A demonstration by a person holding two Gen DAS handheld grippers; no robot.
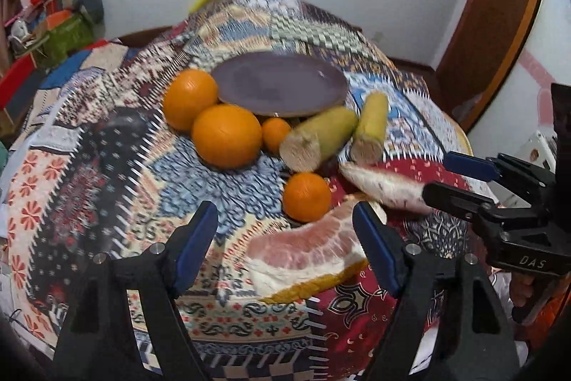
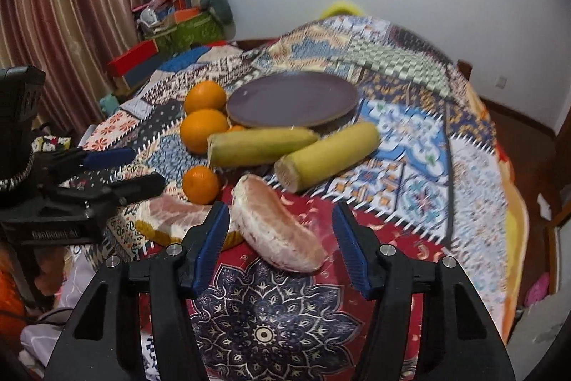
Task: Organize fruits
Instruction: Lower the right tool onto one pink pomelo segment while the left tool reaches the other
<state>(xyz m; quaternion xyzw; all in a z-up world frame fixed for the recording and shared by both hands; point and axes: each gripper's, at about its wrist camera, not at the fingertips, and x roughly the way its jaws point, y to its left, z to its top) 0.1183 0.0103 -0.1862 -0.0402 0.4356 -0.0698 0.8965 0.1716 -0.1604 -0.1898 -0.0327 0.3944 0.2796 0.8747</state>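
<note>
A purple plate (image 1: 282, 83) (image 2: 292, 99) lies on the patchwork cloth with nothing on it. Beside it are two large oranges (image 1: 226, 134) (image 1: 191, 97), two small oranges (image 1: 275, 134) (image 1: 307, 197) and two yellow-green stalk pieces (image 1: 317, 138) (image 1: 371, 127). My left gripper (image 1: 285, 213) is open over a pink pomelo wedge with rind (image 1: 307, 256). The wedge lies toward its right finger. My right gripper (image 2: 281, 213) is open around a peeled pomelo segment (image 2: 274, 227), with gaps on both sides. Each gripper shows in the other's view: right gripper (image 1: 437, 174), left gripper (image 2: 147, 166).
The round table's edge (image 2: 514, 216) drops off at the right. A pile of bags and boxes (image 2: 182, 20) sits at the back left beside a striped curtain (image 2: 71, 6). A wooden door (image 1: 499, 24) stands at the right.
</note>
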